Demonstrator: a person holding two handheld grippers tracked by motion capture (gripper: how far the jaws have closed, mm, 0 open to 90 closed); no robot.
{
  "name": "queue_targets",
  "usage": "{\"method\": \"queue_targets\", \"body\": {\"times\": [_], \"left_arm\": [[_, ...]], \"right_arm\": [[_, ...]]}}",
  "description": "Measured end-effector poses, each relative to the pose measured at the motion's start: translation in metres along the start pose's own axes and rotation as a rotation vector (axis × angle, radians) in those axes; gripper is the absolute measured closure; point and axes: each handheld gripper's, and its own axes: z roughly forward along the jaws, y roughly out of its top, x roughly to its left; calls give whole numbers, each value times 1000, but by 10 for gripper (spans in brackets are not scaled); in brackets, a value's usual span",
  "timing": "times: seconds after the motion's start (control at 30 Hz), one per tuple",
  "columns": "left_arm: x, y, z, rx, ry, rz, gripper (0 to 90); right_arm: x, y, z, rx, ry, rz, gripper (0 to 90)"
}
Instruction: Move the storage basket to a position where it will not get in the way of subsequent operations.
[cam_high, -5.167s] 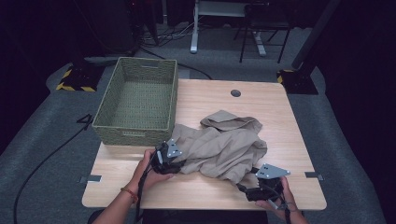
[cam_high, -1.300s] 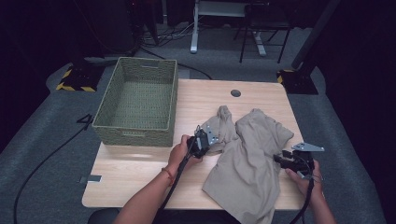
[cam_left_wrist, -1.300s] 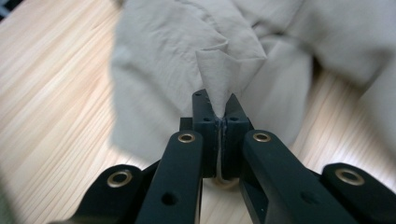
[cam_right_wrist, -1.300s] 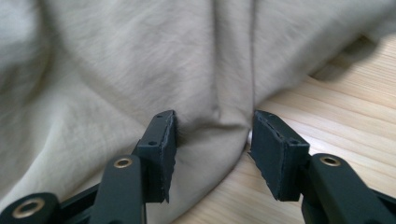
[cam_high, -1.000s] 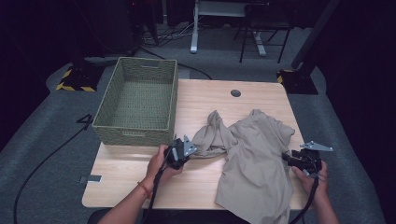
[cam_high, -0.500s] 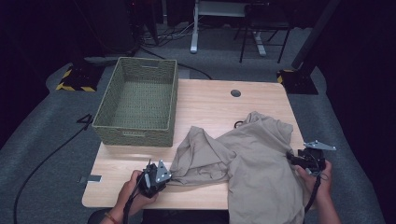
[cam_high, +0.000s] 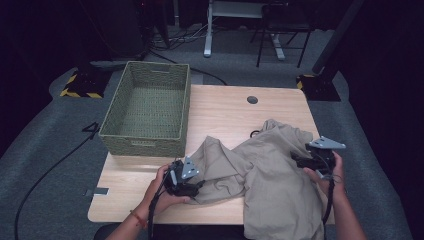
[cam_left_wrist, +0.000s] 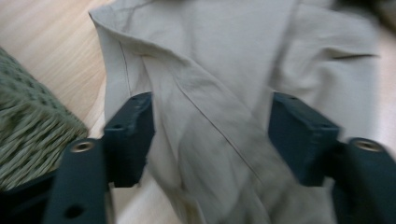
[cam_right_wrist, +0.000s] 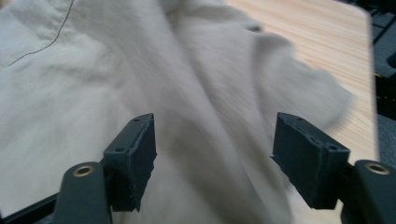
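We see a light wooden table with a round cable hole near its far edge. On its left far part sits a green woven basket, its near wall just left of the cloth's nearest fold; in the left tool's view a corner of that basket shows at the left.

A beige garment lies crumpled across the near right half of the table, one end draped over the near edge and its far part bunched up towards the middle. A seam runs across it in the left tool's view, and it spreads blurred under the right tool's jaws.

Beyond the table we make out a grey carpeted floor with a black cable trailing at the left, a yellow-and-black striped foot far left, and a white desk leg at the far side.

The left tool lies at the garment's near left edge, between basket and cloth. Its jaws have just been opening and stand well apart; cloth lies between them, but the pads do not press it. The right tool hovers over the garment's right side near the table's right edge. Its jaws have also just been opening, wide apart above the cloth, gripping nothing.
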Motion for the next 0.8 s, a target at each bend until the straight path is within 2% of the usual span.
{"method": "queue_targets", "body": {"times": [0.03,0.07,0.1,0.17,0.2,0.27,0.33,0.4,0.43,0.53,0.57,0.63,0.7,0.73,0.8], "left_arm": [[2,1,5,10,-21,-6,395],[3,1,8,19,-41,-3,470],[3,1,11,21,-45,-2,508],[-1,1,15,34,-73,18,568],[-3,1,16,42,-80,37,576],[-8,0,18,53,-92,46,590],[-12,0,20,61,-118,56,627],[-18,-1,21,72,-152,61,640],[-21,-1,21,86,-176,80,644],[-30,1,19,100,-216,121,610],[-32,3,17,99,-214,128,578],[-30,8,12,75,-164,116,466],[-23,14,4,25,-112,90,399],[-18,17,-1,-4,-88,76,372],[-8,23,-8,-57,-51,38,321]], "right_arm": [[1,3,7,20,3,-6,327],[1,5,13,37,15,-6,412],[1,5,18,58,44,-3,509],[2,3,28,116,98,-20,628],[4,0,30,141,110,-39,671],[7,-5,34,174,142,-51,753],[9,-11,36,170,159,-51,785],[8,-15,34,152,182,-25,787],[9,-18,33,143,185,-19,786],[10,-21,28,142,213,-25,773],[10,-21,27,150,218,-34,750],[11,-21,24,172,225,-67,614],[12,-17,21,170,176,-104,497],[10,-14,19,155,171,-93,468],[6,-4,13,92,155,-72,427]]}}
